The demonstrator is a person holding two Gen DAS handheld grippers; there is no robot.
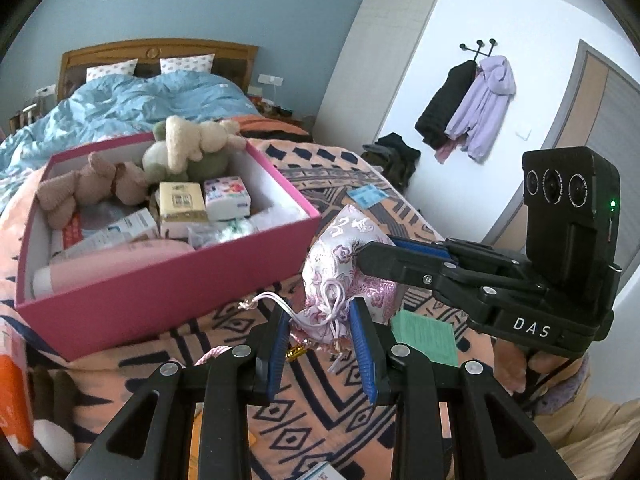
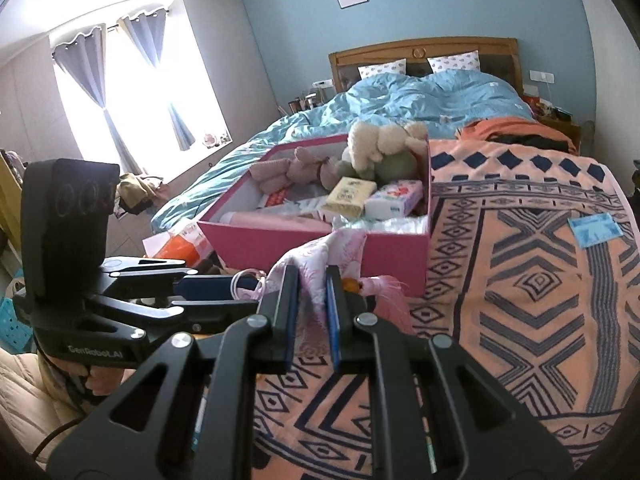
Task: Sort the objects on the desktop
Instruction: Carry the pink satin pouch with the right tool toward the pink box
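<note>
A pink-and-white brocade drawstring pouch (image 1: 340, 256) hangs above the patterned blanket (image 1: 320, 412), held at both ends. My left gripper (image 1: 320, 312) is shut on its tied neck, with cords and a pink tassel dangling below. My right gripper (image 1: 376, 248) comes in from the right and is shut on the pouch's upper body. In the right wrist view the pouch fabric (image 2: 320, 252) is pinched in the right gripper (image 2: 312, 276), and the left gripper (image 2: 244, 292) reaches in from the left. The open pink box (image 1: 172, 280) (image 2: 320, 248) sits just behind the pouch.
The box holds stuffed toys (image 1: 188, 144), tissue packs (image 1: 226, 196) and a pink bottle (image 1: 120, 258). A green card (image 1: 426, 338) and a blue card (image 2: 596, 230) lie on the blanket. An orange package (image 2: 184, 246) lies left of the box. A person's hand (image 1: 512, 368) holds the right gripper's handle.
</note>
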